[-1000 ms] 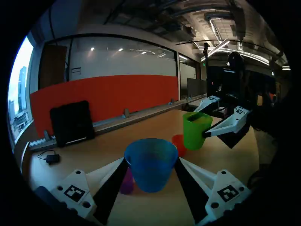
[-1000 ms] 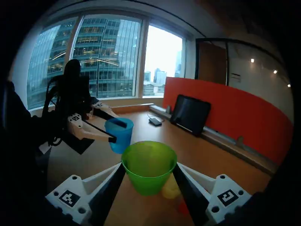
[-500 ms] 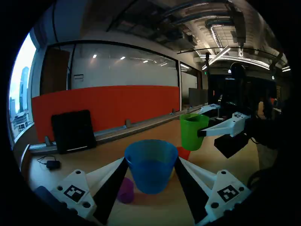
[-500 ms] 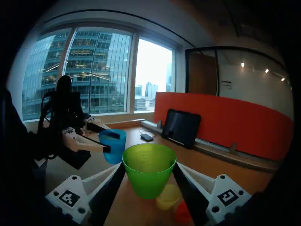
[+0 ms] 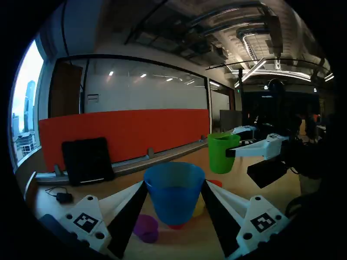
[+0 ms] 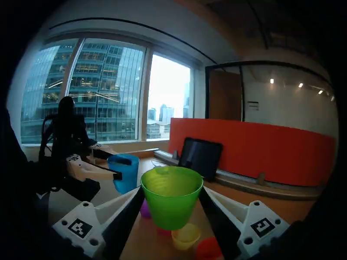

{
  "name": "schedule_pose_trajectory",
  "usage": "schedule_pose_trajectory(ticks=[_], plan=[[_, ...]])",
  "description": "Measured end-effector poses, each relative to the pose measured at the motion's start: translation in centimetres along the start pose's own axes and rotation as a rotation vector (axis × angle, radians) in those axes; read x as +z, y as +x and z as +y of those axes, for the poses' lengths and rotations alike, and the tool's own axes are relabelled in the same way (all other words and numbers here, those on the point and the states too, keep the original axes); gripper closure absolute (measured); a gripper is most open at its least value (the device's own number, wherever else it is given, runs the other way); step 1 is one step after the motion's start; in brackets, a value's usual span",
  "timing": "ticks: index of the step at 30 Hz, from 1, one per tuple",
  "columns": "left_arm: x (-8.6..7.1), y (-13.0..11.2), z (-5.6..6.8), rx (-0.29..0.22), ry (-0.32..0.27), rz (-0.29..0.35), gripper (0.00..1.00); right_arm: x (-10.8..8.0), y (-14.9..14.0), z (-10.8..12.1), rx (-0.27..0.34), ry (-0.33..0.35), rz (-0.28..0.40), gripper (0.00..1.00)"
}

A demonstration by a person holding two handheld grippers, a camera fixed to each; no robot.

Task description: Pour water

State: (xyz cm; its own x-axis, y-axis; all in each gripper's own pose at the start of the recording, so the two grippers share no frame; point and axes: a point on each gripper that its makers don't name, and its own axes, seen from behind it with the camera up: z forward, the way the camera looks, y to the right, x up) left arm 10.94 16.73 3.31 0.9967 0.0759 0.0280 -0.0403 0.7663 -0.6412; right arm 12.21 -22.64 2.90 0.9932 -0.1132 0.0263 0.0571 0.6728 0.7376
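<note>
Blue plastic cup (image 5: 174, 195) is upright and up off the wooden bench (image 5: 108, 184), pinched between both fingers of my left gripper (image 5: 174, 184). Green plastic cup (image 6: 171, 199) is also upright and clamped in my right gripper (image 6: 171, 190), near the blue one but not touching it. On the bench below are a small purple cup (image 5: 146, 227), a yellow cup (image 6: 185, 236) and a red cup (image 6: 208, 249), with a black tablet (image 5: 86, 160) farther back in front of the orange partition (image 5: 130, 130).
</note>
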Motion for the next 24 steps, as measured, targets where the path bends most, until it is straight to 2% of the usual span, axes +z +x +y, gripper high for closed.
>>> schedule_pose_trajectory(ticks=[9, 24], plan=[[0.3, 1.9, -0.1, 0.008, 0.013, 0.038, 0.14, 0.2, 0.6, 0.1, -0.007, -0.008, 0.010, 0.09], [0.8, 3.5, -0.7, 0.083, 0.029, 0.043, 0.15, 0.4, 0.2, -0.4, -0.002, 0.012, 0.001, 0.10]])
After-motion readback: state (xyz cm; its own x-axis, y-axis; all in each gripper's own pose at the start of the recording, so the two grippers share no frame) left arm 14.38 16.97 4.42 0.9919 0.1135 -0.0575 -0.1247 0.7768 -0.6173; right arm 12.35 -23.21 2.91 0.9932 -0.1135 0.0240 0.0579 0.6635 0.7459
